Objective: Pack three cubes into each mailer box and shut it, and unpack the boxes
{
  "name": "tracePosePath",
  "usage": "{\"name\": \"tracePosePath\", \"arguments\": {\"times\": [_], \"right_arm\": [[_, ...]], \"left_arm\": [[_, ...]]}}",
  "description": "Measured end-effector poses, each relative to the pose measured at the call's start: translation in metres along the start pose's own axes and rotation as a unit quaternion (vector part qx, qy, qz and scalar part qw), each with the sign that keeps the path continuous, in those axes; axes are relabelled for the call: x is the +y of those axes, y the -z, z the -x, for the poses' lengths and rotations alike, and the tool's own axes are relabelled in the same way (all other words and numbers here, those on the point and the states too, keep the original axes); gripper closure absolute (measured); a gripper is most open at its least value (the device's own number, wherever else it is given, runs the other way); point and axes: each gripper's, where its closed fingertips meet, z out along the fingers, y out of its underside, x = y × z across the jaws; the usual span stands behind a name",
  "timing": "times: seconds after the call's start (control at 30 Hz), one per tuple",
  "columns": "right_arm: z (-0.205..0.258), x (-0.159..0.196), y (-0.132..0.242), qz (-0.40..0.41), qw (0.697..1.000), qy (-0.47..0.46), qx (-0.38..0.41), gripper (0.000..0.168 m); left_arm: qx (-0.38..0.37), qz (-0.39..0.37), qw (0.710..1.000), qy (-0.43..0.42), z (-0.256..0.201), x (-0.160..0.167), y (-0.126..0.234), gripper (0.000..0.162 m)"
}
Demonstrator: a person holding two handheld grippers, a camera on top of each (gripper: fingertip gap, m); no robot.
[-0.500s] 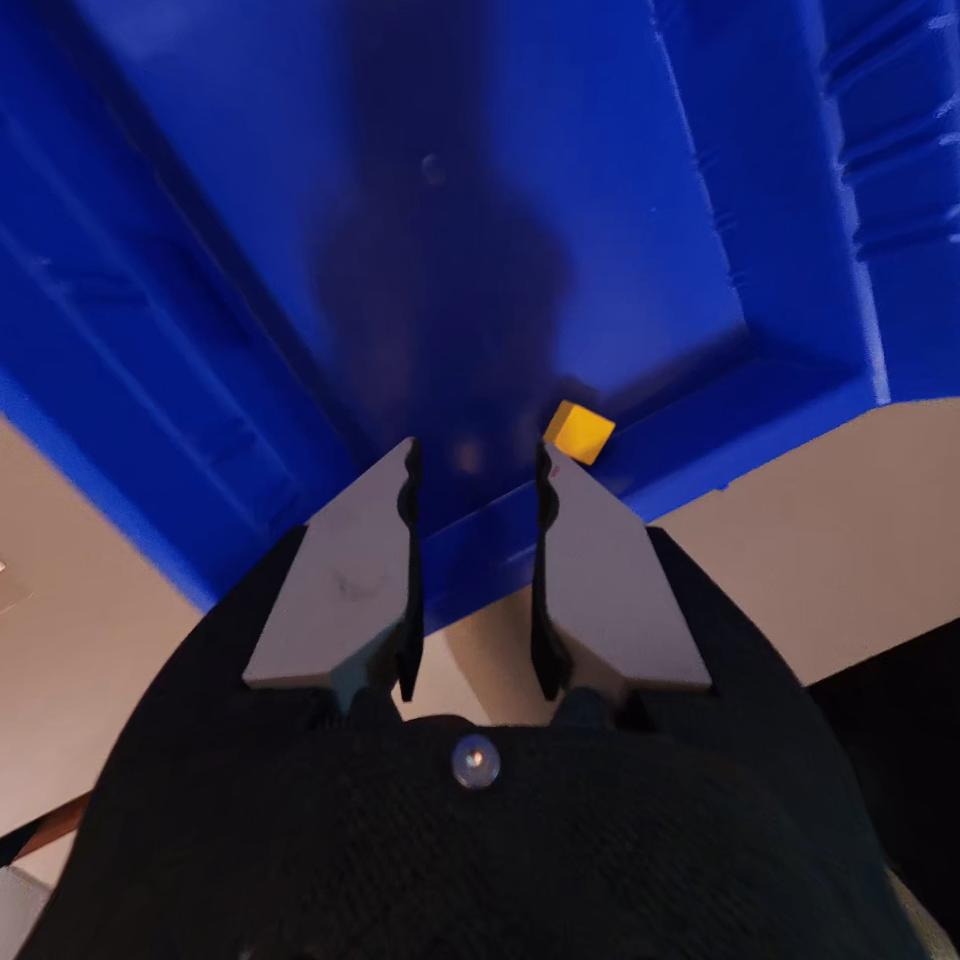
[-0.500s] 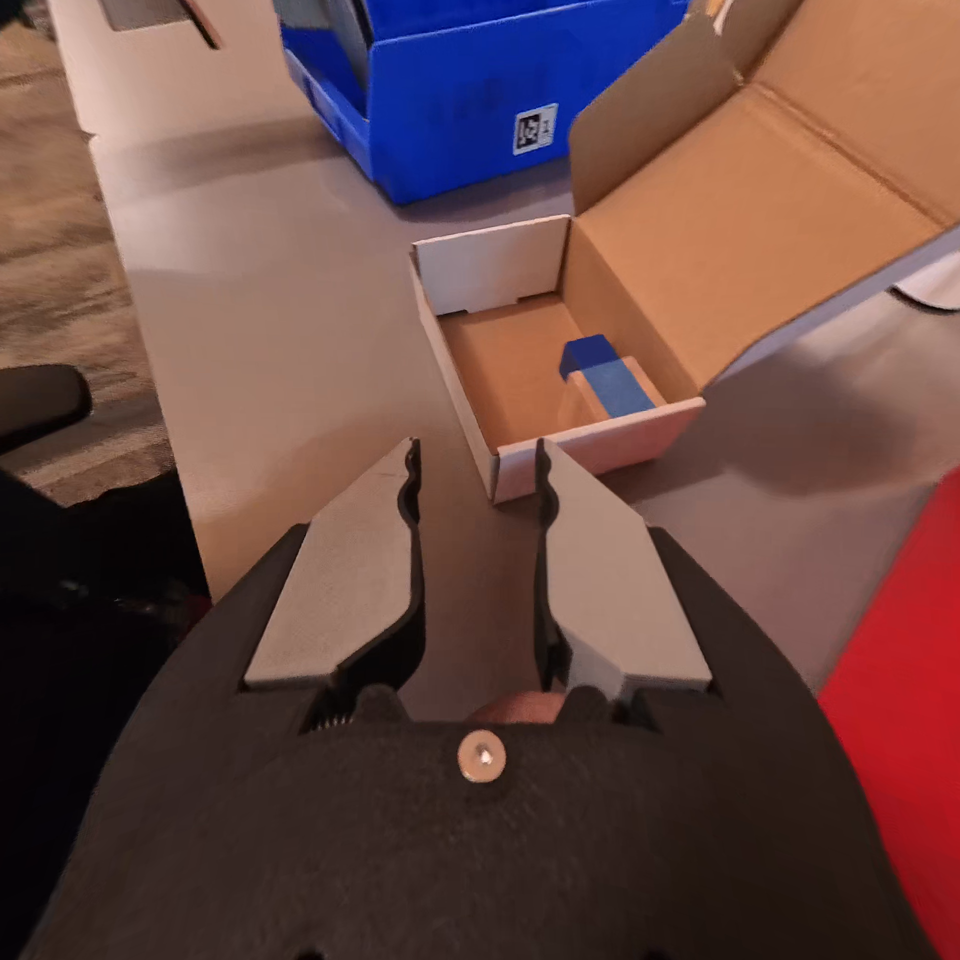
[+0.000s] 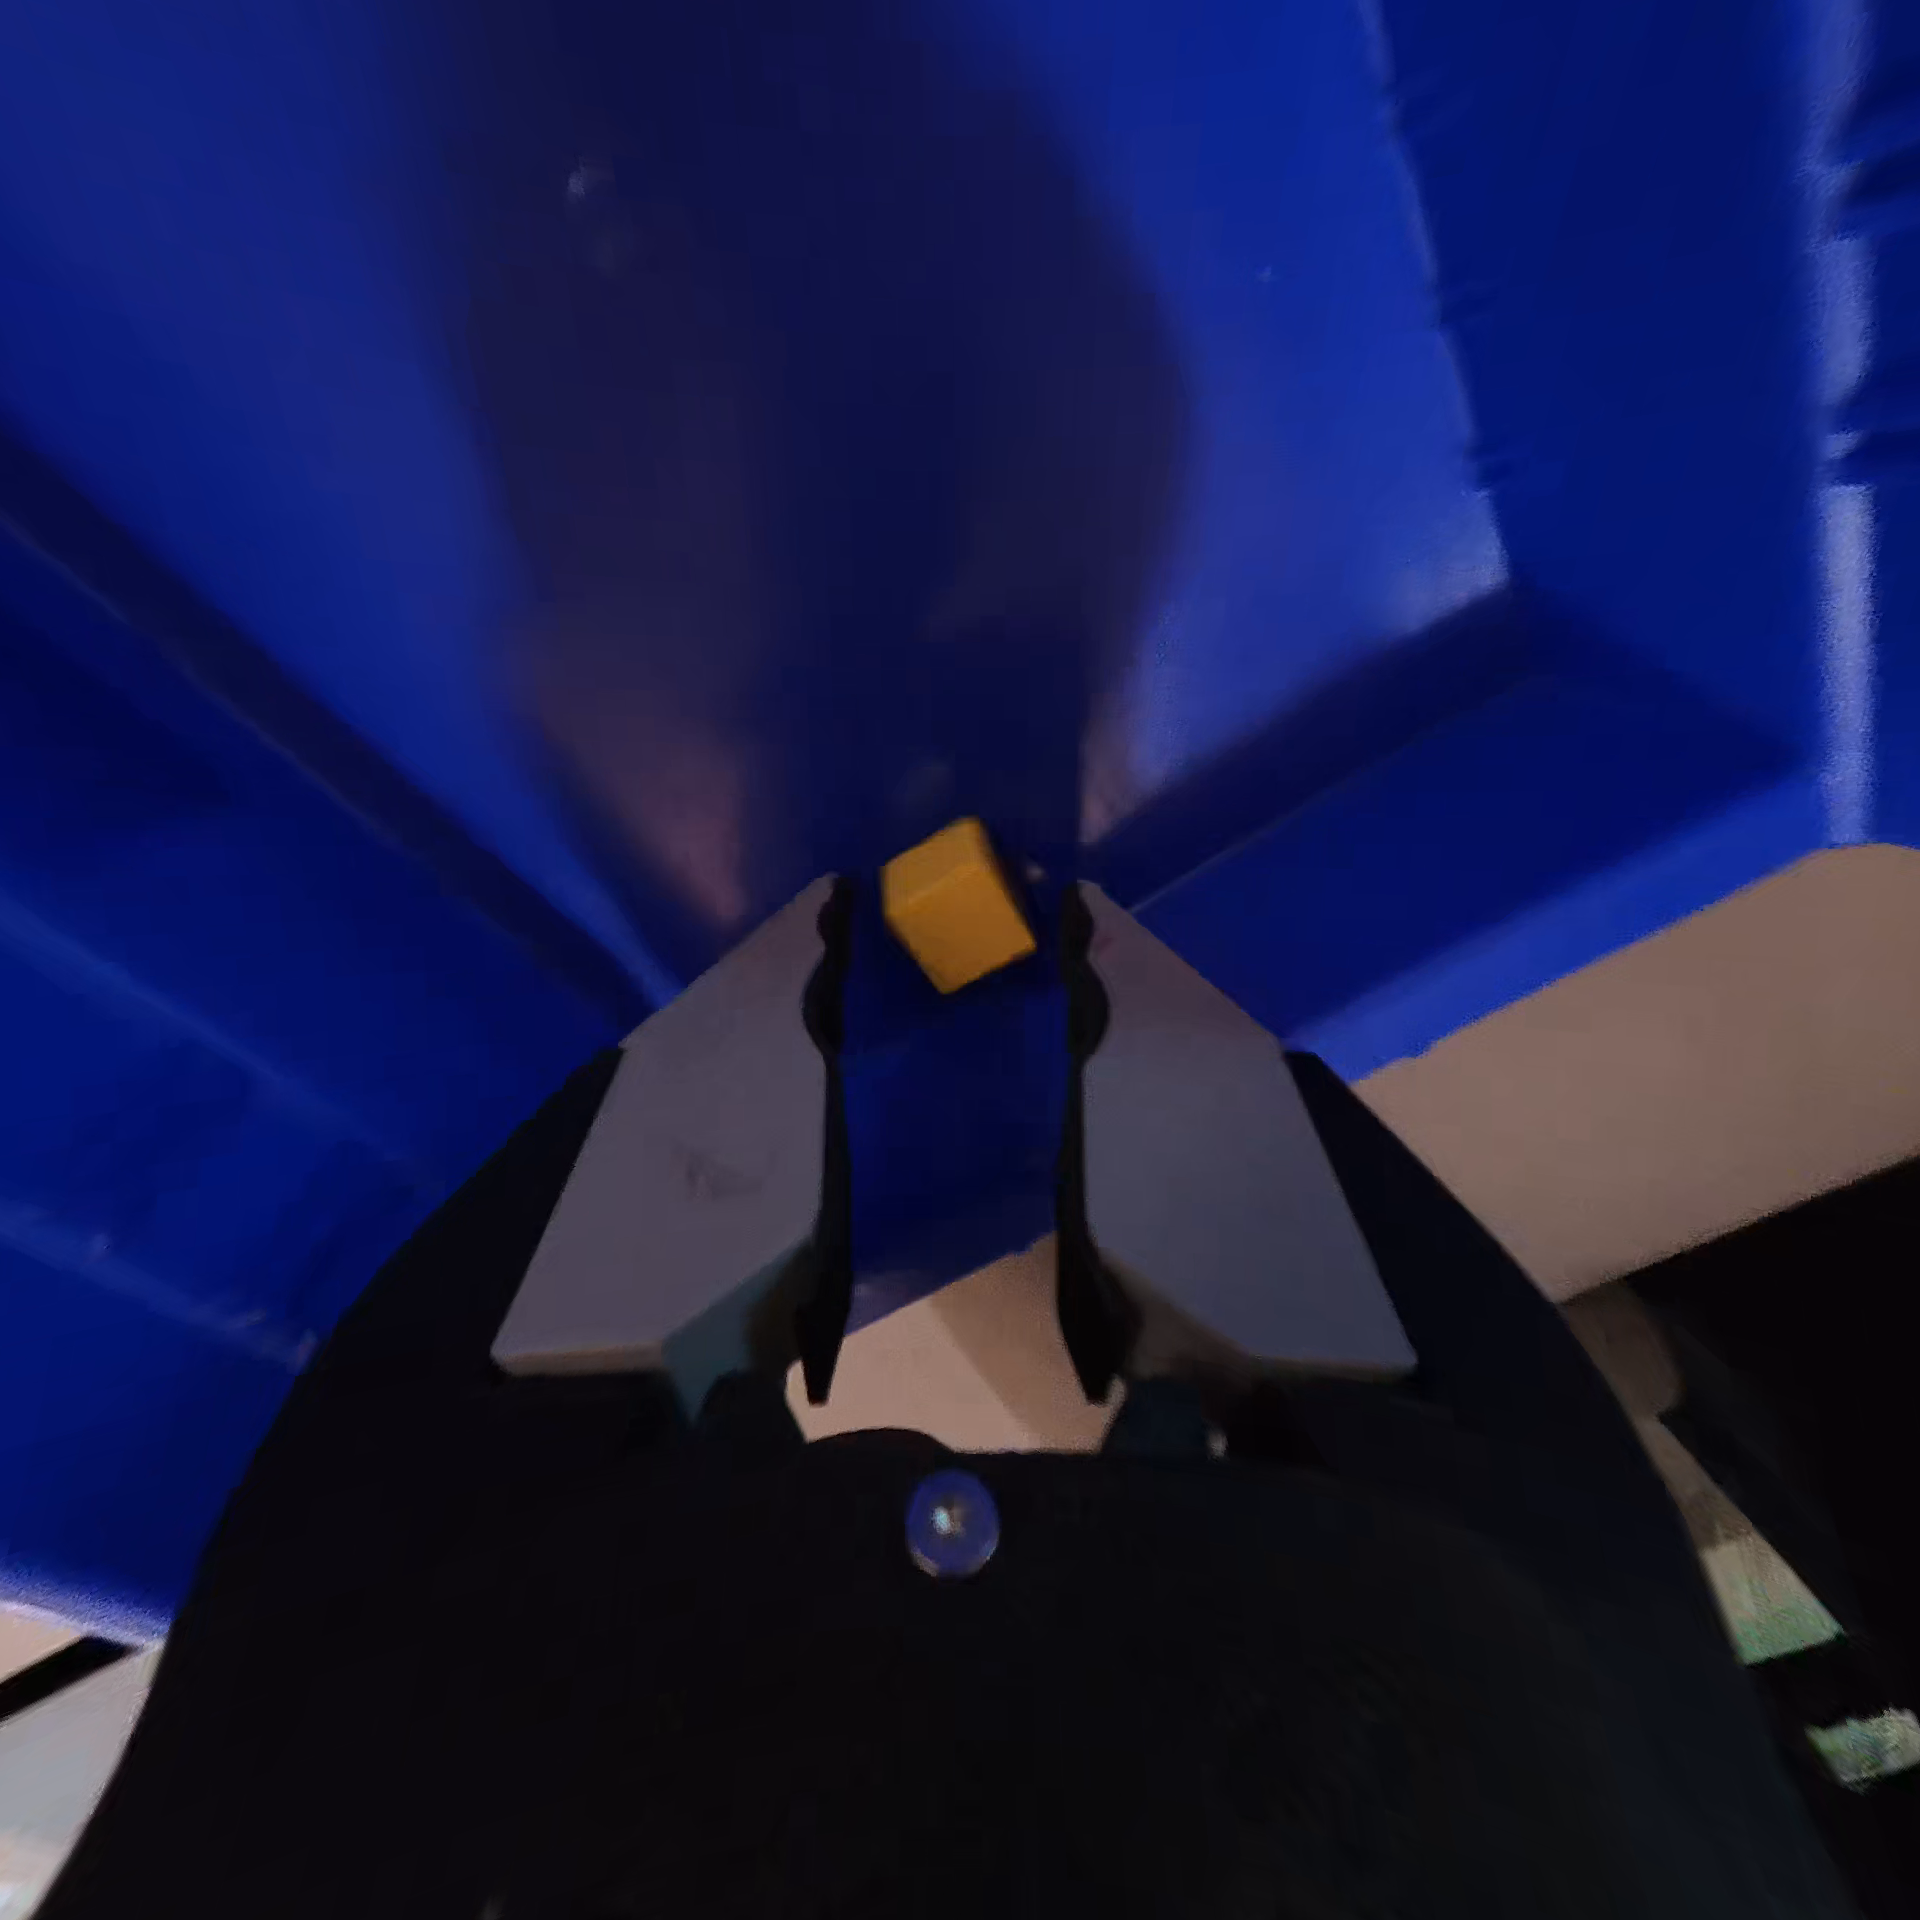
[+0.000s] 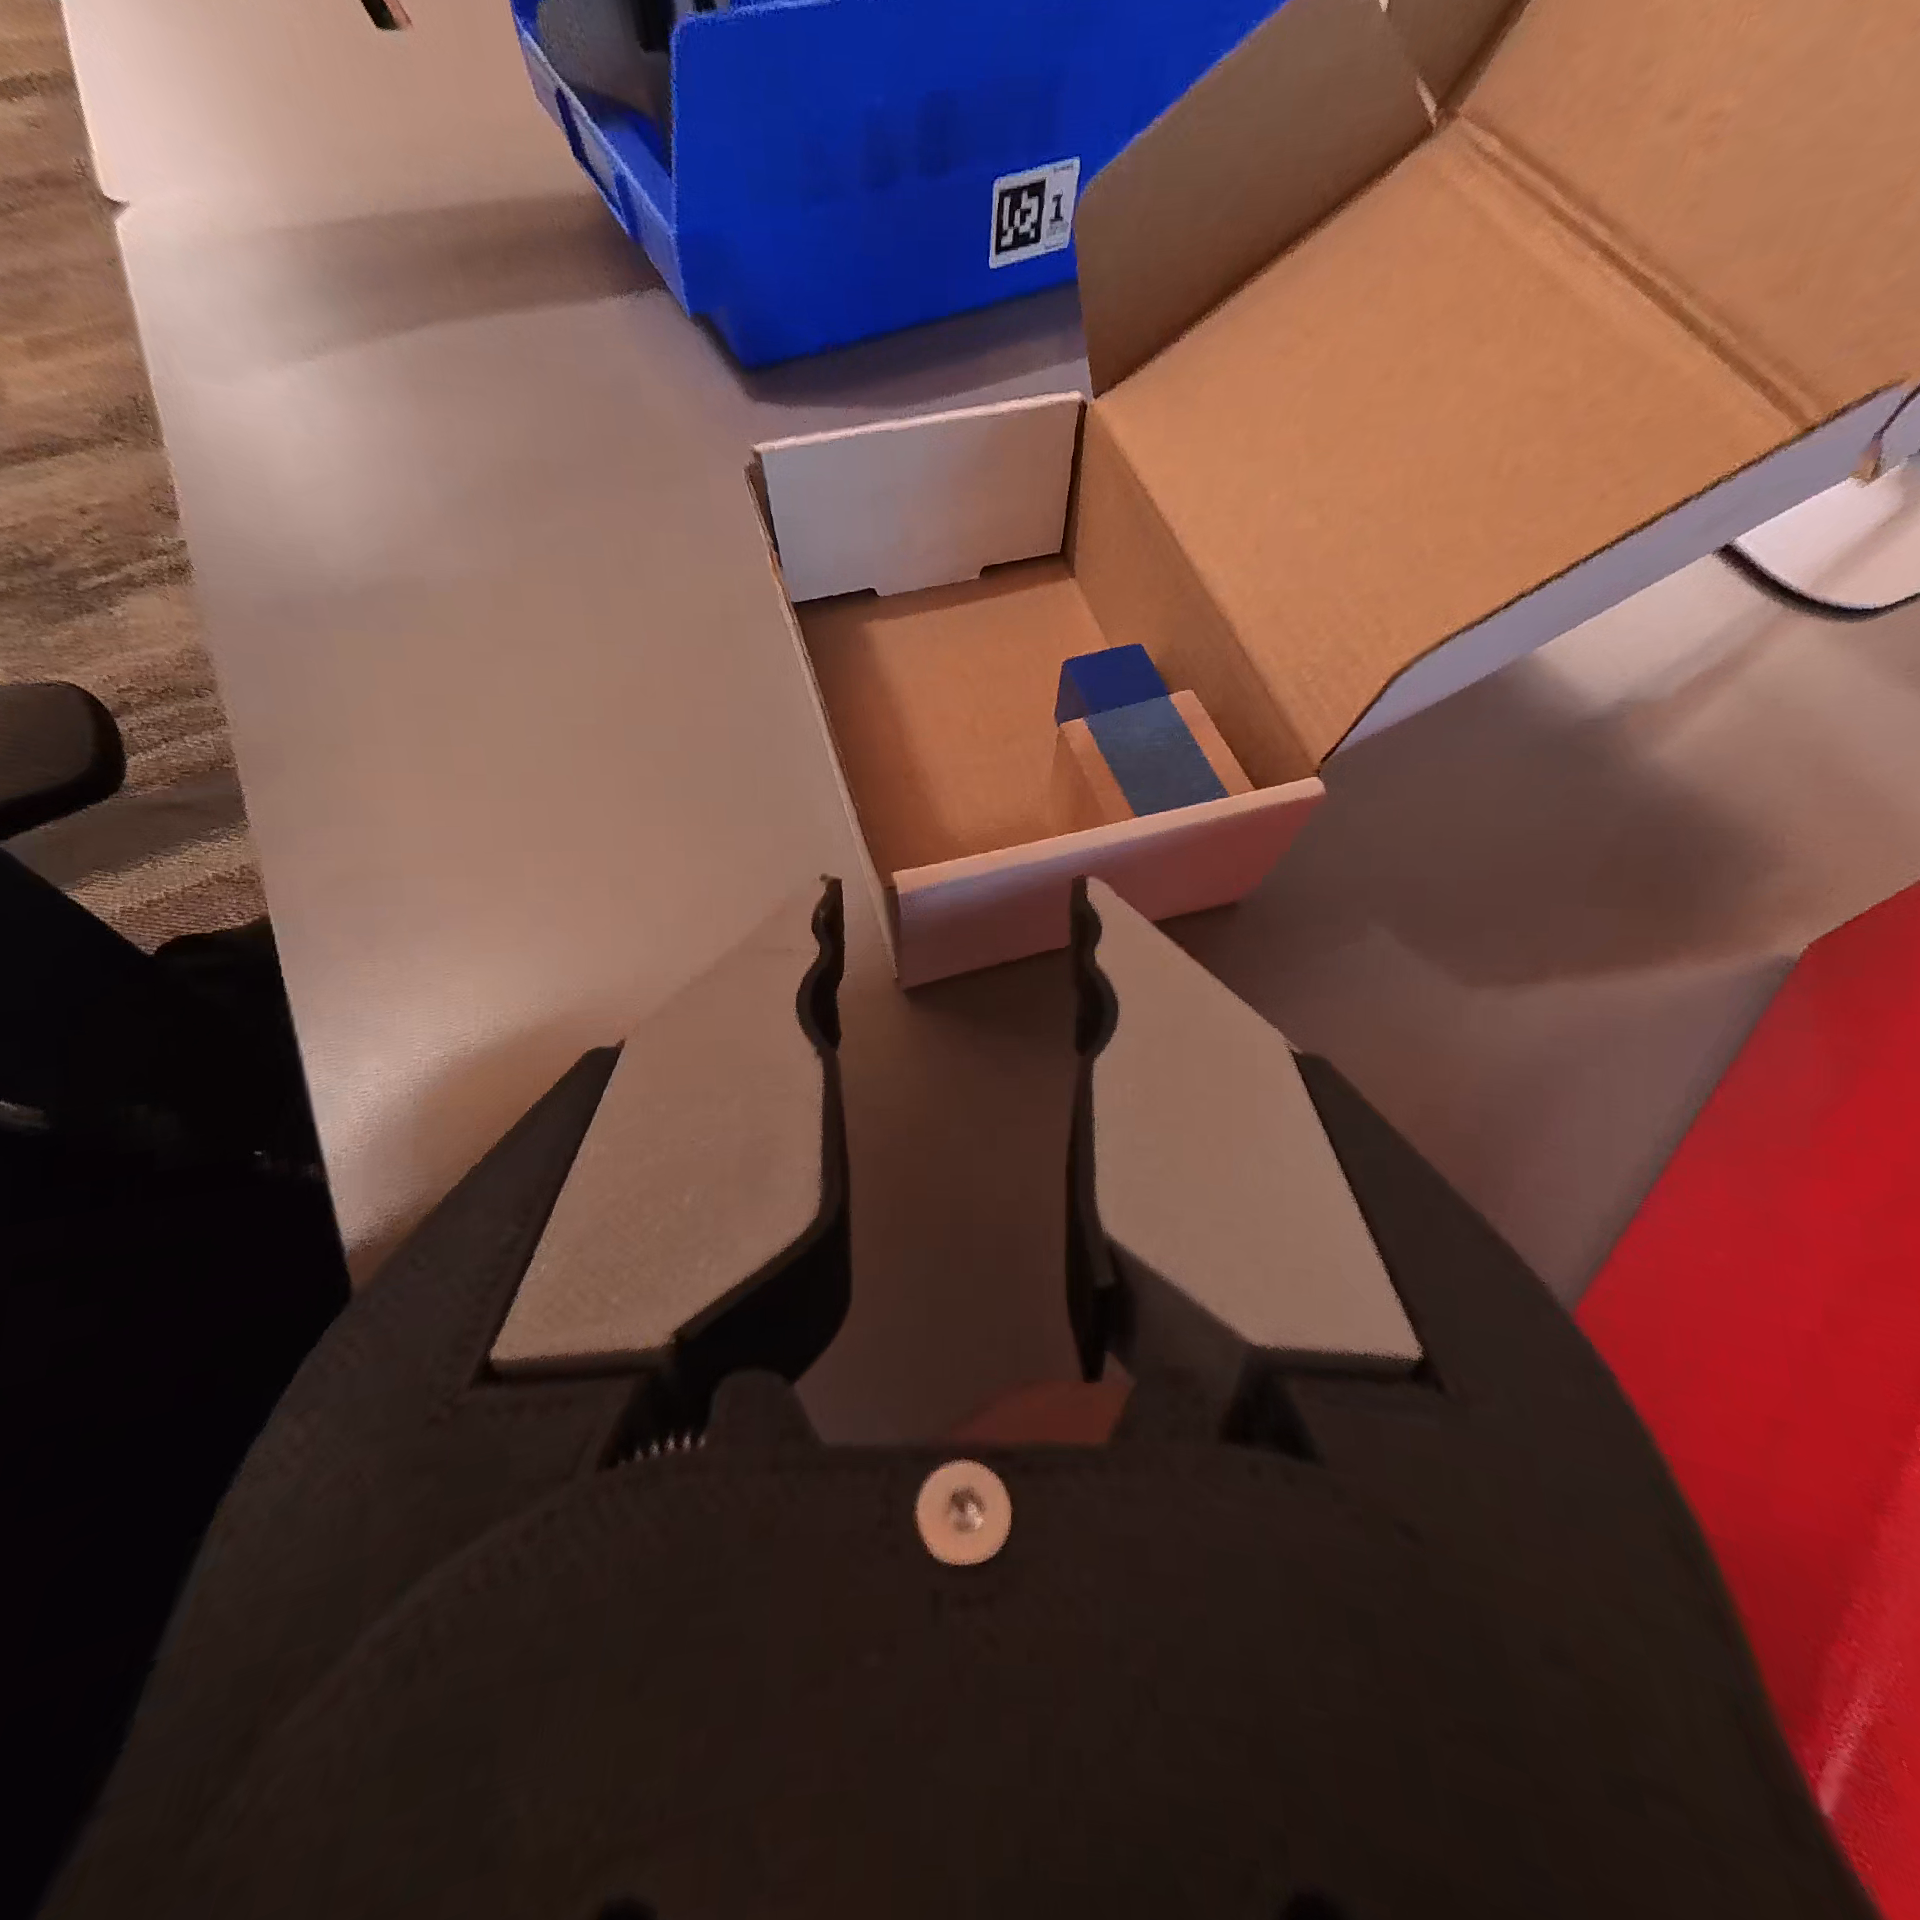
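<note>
In the left wrist view a yellow cube (image 3: 956, 920) lies on the floor of a blue bin (image 3: 520, 623), near its front corner. My left gripper (image 3: 951, 904) is open, reaching into the bin, with the cube between its fingertips and not touched. In the right wrist view an open mailer box (image 4: 1081, 894) sits on the table with its lid (image 4: 1455, 364) folded back. A blue cube (image 4: 1110, 681) and a pale cube with blue tape (image 4: 1158, 753) lie in its right near corner. My right gripper (image 4: 956, 904) is open and empty, just before the box's front wall.
The blue bin (image 4: 862, 208) with a black-and-white marker tag stands behind the mailer box on the light table (image 4: 468, 623). A red surface (image 4: 1787, 1299) lies at the right. The table's left edge drops to carpet (image 4: 73, 416); a dark chair part (image 4: 52, 748) is there. Tip to tip, the grippers are about 40 cm apart. The pale cube with blue tape (image 4: 1158, 753) lies some 7 cm from my right tips, 35 cm from my left tips.
My left gripper has moved forward and down into the bin, so the yellow cube now sits between its fingertips instead of to their right. The right gripper has barely moved.
</note>
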Motion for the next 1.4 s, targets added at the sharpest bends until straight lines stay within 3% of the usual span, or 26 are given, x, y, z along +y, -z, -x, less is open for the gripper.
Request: {"name": "tracePosePath", "arguments": {"times": [0.17,0.43,0.57,0.73,0.83,0.97,1.1,1.2,1.4], "right_arm": [[0.014,-0.014,0.016,-0.02,0.999,0.035,0.006,0.127],[0.027,-0.023,0.04,-0.037,0.997,0.062,0.024,0.127],[0.03,-0.026,0.046,-0.045,0.997,0.064,0.026,0.128],[0.039,-0.032,0.053,-0.057,0.996,0.068,0.02,0.127],[0.044,-0.034,0.056,-0.061,0.996,0.067,0.01,0.127],[0.047,-0.038,0.061,-0.07,0.996,0.056,0.007,0.127],[0.05,-0.044,0.072,-0.08,0.994,0.067,0.019,0.127],[0.056,-0.051,0.078,-0.095,0.993,0.071,0.019,0.128],[0.064,-0.051,0.08,-0.09,0.991,0.092,0.035,0.128]], "left_arm": [[-0.076,0.015,0.997,0.001,0.021,-0.005,0.0,0.127],[-0.028,-0.006,0.999,0.042,0.015,-0.004,0.0,0.119],[-0.025,-0.005,1.0,0.001,0.016,-0.001,0.0,0.142],[-0.033,-0.025,0.999,-0.007,0.014,-0.003,0.006,0.142],[-0.058,-0.086,0.995,-0.013,0.007,-0.018,0.032,0.143],[-0.034,-0.235,0.969,-0.065,-0.068,-0.065,0.095,0.143],[-0.041,-0.284,0.939,-0.192,-0.179,-0.091,0.119,0.143],[-0.02,-0.257,0.934,-0.249,-0.238,-0.106,0.099,0.143],[-0.027,-0.193,0.952,-0.237,-0.262,-0.148,0.028,0.143]]}}
